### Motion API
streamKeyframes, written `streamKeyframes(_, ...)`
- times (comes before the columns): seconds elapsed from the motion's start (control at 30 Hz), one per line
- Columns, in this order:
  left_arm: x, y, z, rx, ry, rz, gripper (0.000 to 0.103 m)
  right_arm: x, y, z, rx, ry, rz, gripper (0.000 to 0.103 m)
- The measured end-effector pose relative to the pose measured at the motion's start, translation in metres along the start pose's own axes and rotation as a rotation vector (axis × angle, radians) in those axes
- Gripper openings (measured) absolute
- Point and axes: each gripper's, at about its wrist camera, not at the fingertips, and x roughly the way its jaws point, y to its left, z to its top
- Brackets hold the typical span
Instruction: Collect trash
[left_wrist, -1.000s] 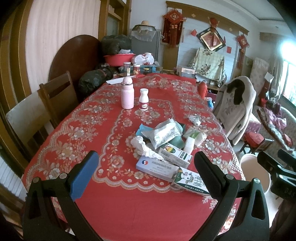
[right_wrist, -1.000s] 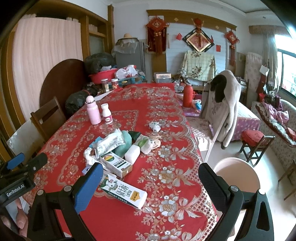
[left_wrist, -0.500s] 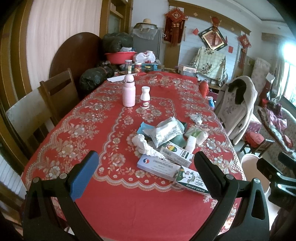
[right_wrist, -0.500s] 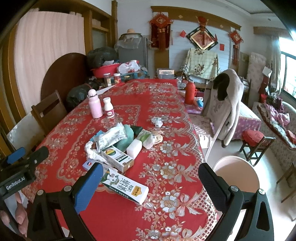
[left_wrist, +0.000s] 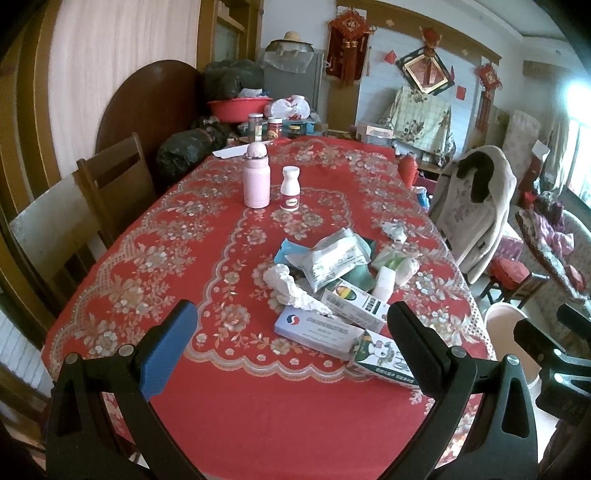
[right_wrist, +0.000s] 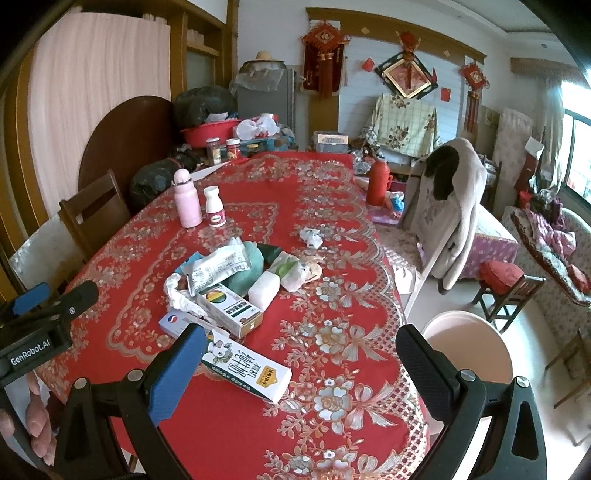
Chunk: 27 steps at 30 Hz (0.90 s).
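A pile of trash lies mid-table on the red tablecloth (left_wrist: 155, 258): a white-green carton (right_wrist: 245, 369), a box with a coloured disc (right_wrist: 229, 306), a blue-white flat box (left_wrist: 317, 328), a plastic packet (left_wrist: 328, 258), crumpled tissue (left_wrist: 288, 284) and a white block (right_wrist: 264, 290). A lone paper wad (right_wrist: 311, 236) lies farther back. My left gripper (left_wrist: 291, 339) is open and empty above the table's near edge. My right gripper (right_wrist: 299, 365) is open and empty, with the carton between its fingers in view. A pale pink bin (right_wrist: 469, 347) stands on the floor at the right.
A pink bottle (left_wrist: 256, 175) and a small white bottle (left_wrist: 290, 188) stand farther back. Wooden chairs (left_wrist: 114, 184) line the left side. A chair draped with a coat (right_wrist: 443, 206) stands at the right. Jars and a red basin (right_wrist: 210, 133) crowd the far end.
Both grippers have edged slightly forward and up over the table; the trash pile sits a little farther into view. Nothing was grasped.
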Motion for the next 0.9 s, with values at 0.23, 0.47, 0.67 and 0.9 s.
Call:
streamKeyframes(0.23,0.013,0.008,0.005,0.004,0.020,0.011,0.102,0.014,0.004,0.005,-0.008,0.023,0.012,0.102)
streamKeyframes(0.47,0.028,0.019,0.009,-0.006,0.041,0.017,0.102,0.032,0.008,0.007,-0.014,0.059,0.015,0.102)
streamKeyframes(0.67,0.045,0.026,0.010,-0.002,0.075,0.003,0.102,0.048,0.005,0.005,-0.007,0.115,0.049,0.102)
streamKeyframes(0.9,0.073,0.041,0.009,0.009,0.137,-0.024,0.102,0.073,-0.006,-0.006,-0.016,0.211,0.033,0.102)
